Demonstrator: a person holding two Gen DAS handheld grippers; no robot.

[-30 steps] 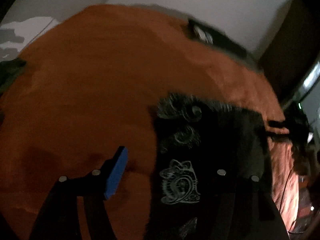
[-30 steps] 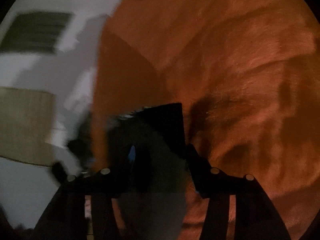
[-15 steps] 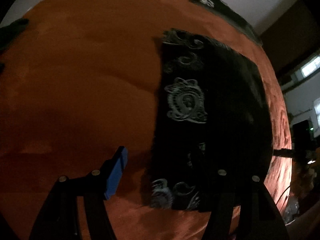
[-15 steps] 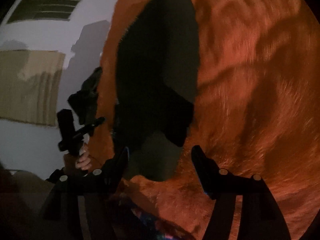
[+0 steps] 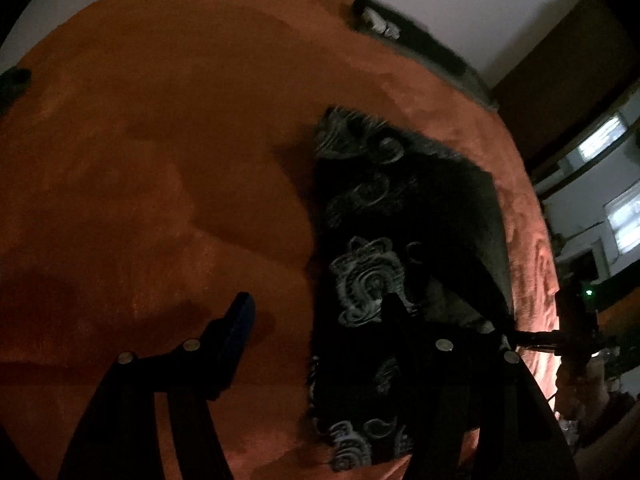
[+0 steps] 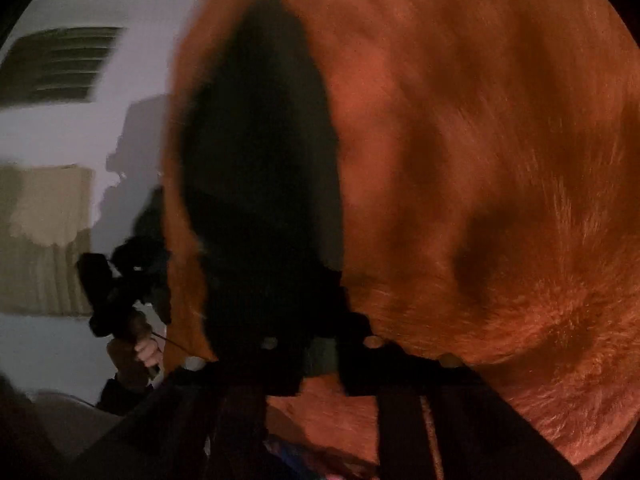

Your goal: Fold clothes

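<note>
A: How many garments lie on the cover?
B: One: a black garment (image 5: 404, 240) with pale swirl embroidery, on one orange fuzzy blanket (image 5: 168, 152)

A: And grippers?
B: Two. The left gripper (image 5: 316, 312) shows two fingers in its own view, one with a blue pad (image 5: 240, 320). The right gripper (image 6: 320, 344) also shows two fingers, its jaws closing with dark cloth between them

A: Any hands?
B: One in sight, a hand (image 6: 140, 352) gripping a handle at the blanket's edge

A: Anything else to count?
B: One dark object (image 5: 404, 36) at the blanket's far edge and one slatted vent (image 6: 60, 64) on the wall
</note>
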